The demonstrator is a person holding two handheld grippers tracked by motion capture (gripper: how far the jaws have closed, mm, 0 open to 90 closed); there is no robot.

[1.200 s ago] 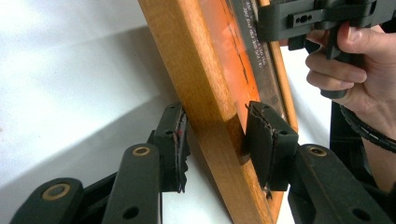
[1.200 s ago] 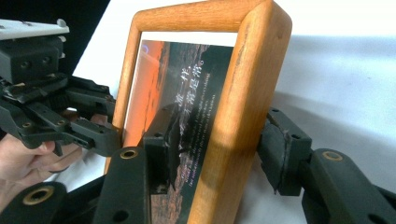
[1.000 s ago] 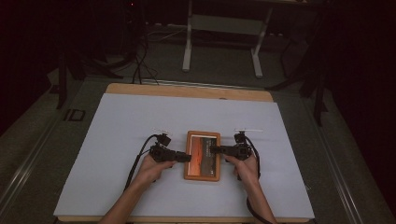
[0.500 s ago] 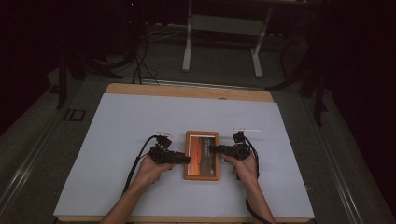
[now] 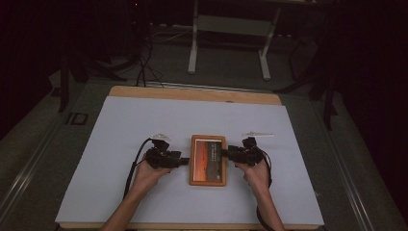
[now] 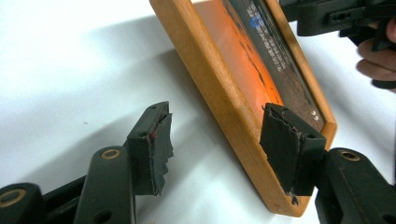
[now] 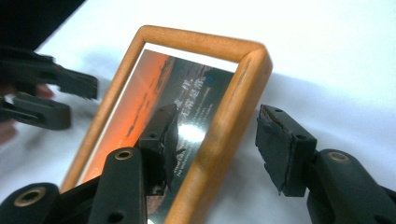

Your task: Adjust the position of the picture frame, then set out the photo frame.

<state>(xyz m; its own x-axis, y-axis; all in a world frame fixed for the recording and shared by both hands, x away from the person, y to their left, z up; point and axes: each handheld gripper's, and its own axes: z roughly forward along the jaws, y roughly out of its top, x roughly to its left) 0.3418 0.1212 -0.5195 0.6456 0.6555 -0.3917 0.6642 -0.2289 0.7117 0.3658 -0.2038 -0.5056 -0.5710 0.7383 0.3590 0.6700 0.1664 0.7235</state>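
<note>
Left hand-held gripper (image 6: 215, 149) just opening – frame (image 6: 224, 88) edge between jaws, unclamped.

Wooden-framed sunset picture (image 5: 208, 160), flat on the white table (image 5: 120, 125)

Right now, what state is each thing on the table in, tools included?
Frame: lying flat on the sheet, picture side up.
Left tool: open, jaws just been opening, frame's edge between them, pads not pressing.
Right tool: open, jaws astride the frame's other long edge, gap visible at the outer pad.
Sheet: spread flat over the table.
</note>
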